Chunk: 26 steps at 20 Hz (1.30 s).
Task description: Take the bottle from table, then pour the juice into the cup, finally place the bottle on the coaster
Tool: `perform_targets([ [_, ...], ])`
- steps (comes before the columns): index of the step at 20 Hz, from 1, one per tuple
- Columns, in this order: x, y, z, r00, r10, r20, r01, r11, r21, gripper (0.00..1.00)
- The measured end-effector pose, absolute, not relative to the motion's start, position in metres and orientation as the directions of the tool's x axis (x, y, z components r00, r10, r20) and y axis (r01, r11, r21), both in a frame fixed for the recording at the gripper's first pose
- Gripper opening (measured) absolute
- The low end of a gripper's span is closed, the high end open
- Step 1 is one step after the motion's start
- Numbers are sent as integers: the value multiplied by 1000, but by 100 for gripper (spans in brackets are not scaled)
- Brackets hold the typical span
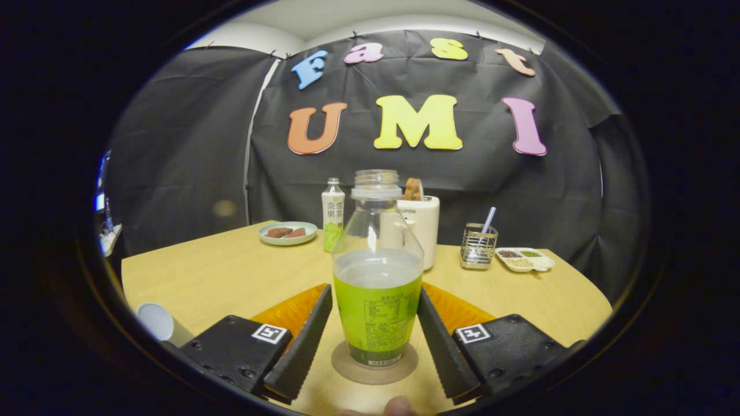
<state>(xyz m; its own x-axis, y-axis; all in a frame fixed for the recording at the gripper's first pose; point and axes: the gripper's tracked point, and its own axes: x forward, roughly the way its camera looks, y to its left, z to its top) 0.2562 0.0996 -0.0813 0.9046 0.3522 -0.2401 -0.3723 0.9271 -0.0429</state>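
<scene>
The clear bottle [377, 289], uncapped and holding green juice up to about its shoulder, stands upright on the round brown coaster [347, 365]. It sits between the tips of my gripper [376, 292]. Both fingers [303, 346] meet the bottle's sides at label height, with no table showing between them and the bottle. A white cup [155, 321] stands on the table to the left of the left finger, partly cut off; its contents are hidden.
Beyond the bottle are a white toaster [425, 228], a second capped drink bottle [332, 214], a green plate [287, 233], a wire holder [478, 245] and a white snack tray [525, 259]. The wooden table [231, 271] ends at the black cloth wall. A person's fingertip [399, 407] shows below the coaster.
</scene>
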Motion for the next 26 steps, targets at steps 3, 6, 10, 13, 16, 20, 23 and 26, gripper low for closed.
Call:
perform_targets([
  [3,254,99,-79,906,354,-232,-374,926,-50,99],
  [6,251,99,-76,908,354,-223,-373,926,-51,100],
  [10,241,96,-65,915,352,-198,-368,928,-49,100],
  [13,233,95,-54,920,350,-176,-365,929,-59,100],
  [16,224,91,-41,925,346,-155,-356,933,-43,100],
  [20,208,76,-14,940,319,-124,-326,944,-45,100],
  [23,185,61,7,949,301,-90,-302,953,-4,100],
  [26,157,45,18,965,254,-63,-254,967,9,100],
])
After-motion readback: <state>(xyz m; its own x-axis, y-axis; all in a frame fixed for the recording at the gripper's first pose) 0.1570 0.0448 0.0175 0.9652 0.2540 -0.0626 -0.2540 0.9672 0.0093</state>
